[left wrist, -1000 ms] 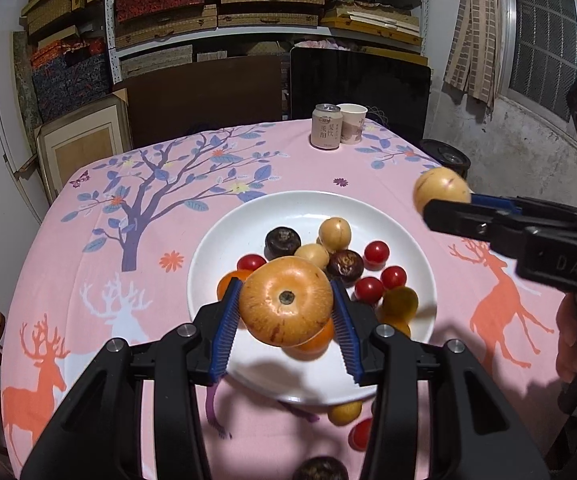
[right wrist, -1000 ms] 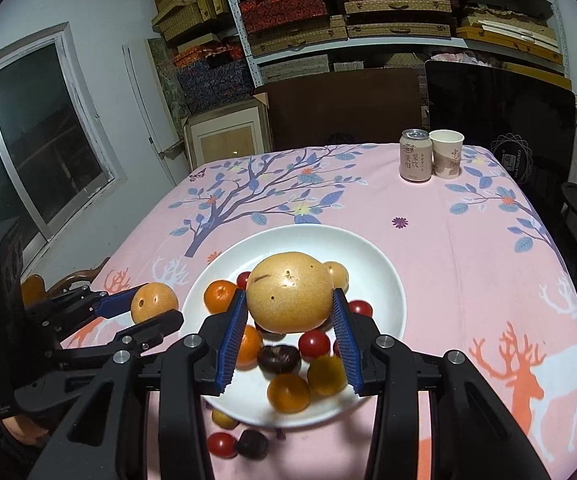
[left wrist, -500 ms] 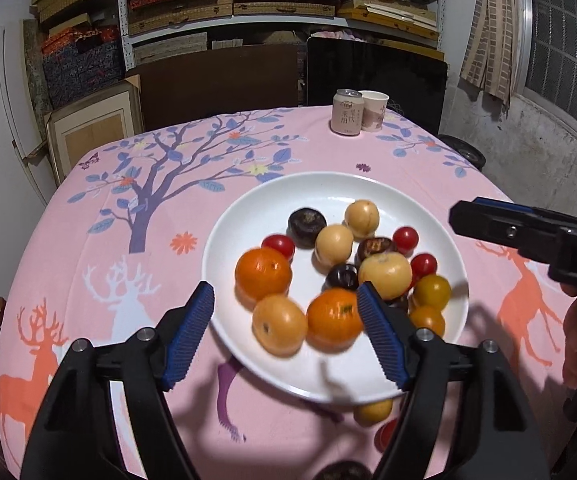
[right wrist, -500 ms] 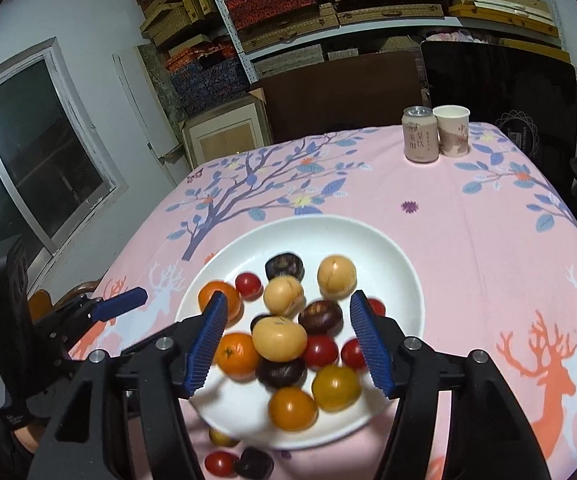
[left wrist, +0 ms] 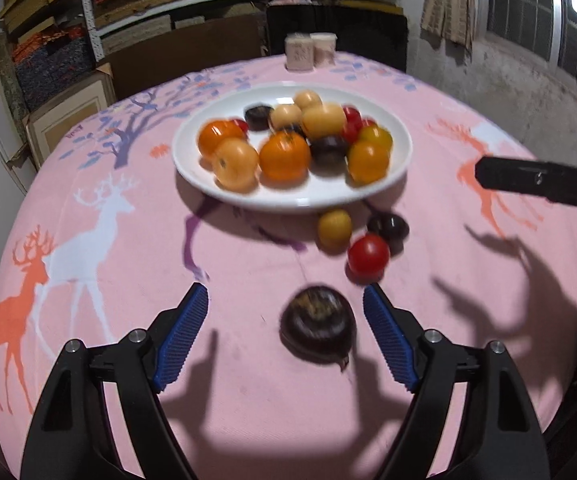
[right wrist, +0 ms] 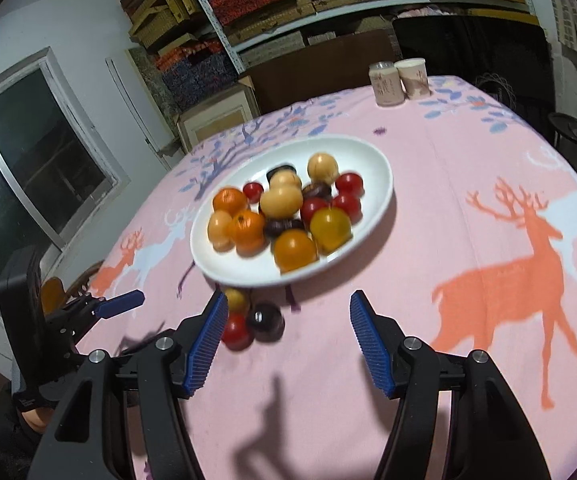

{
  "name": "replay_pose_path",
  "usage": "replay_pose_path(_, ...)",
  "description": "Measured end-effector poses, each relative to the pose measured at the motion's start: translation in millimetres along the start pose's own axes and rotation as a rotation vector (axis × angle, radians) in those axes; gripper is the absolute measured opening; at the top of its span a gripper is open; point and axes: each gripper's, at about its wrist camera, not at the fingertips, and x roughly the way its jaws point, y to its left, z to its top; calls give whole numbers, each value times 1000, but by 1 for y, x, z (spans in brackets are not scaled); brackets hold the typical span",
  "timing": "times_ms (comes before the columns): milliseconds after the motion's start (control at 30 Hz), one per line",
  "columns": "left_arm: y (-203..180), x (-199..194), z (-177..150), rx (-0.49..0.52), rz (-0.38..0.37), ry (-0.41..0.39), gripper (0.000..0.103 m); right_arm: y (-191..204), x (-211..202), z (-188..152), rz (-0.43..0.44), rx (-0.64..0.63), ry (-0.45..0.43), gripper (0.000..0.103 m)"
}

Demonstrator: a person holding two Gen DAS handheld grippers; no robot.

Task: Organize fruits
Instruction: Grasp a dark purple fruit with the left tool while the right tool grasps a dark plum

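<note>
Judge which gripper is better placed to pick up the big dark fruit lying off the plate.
Left. The left gripper, jaws opening, already frames the big dark fruit. The right gripper frames only bare tablecloth.

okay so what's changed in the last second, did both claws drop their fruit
Yes. Both claws let go: the left claw released its orange fruit and the right claw its pale yellow one, both now on the plate. Both then pulled back and down; the left, opening, frames a dark fruit on the tablecloth. The can and cup stayed put.
</note>
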Motion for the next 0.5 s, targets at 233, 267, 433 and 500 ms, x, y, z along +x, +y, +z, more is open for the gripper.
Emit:
replay_pose_path(233,-10,19,-9,28,-45,48,43,18,-4,-10,-53,-92,-13,64)
replay_pose_path(267,-10,17,-10,25,-46,39,43,20,-3,-12,-65,-106,-12,64)
replay_pose_path(433,6,-4,-14,-72,-81,-68,43,18,5,-15,-81,-121,10,62)
replay_pose_path(500,14,-8,-14,-116,-80,-90,43,17,14,-15,-79,-123,30,58)
